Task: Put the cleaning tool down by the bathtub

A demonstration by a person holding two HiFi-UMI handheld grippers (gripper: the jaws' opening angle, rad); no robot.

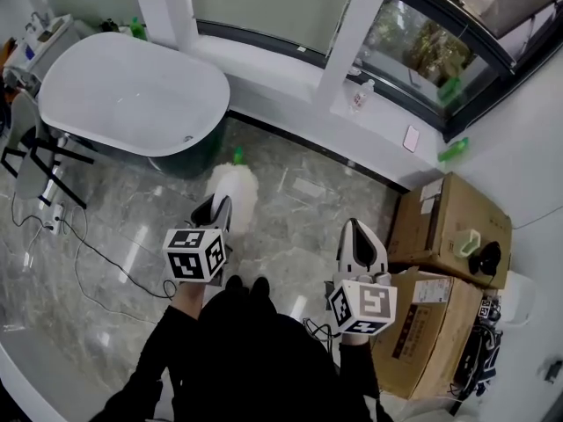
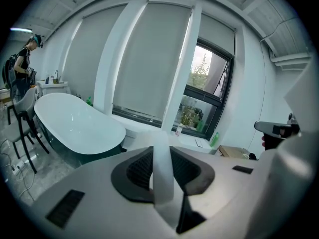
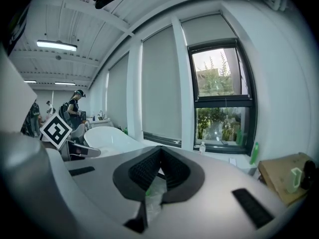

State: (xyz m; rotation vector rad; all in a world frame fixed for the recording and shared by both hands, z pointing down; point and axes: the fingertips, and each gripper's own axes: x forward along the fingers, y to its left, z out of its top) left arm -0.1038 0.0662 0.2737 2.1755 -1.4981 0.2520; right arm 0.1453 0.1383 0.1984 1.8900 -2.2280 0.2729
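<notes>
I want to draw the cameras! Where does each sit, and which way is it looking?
Head view: on the person's head, facing steeply down at floor, bathtub, boxes; shows sleeves, left gripper, right gripper.
Left gripper view: on the left gripper, looking along jaws clamped on the cleaning tool towards bathtub and window; right gripper at right edge.
Right gripper view: on the right gripper, facing window; left gripper at left.
Shared: all show the bathtub.
</notes>
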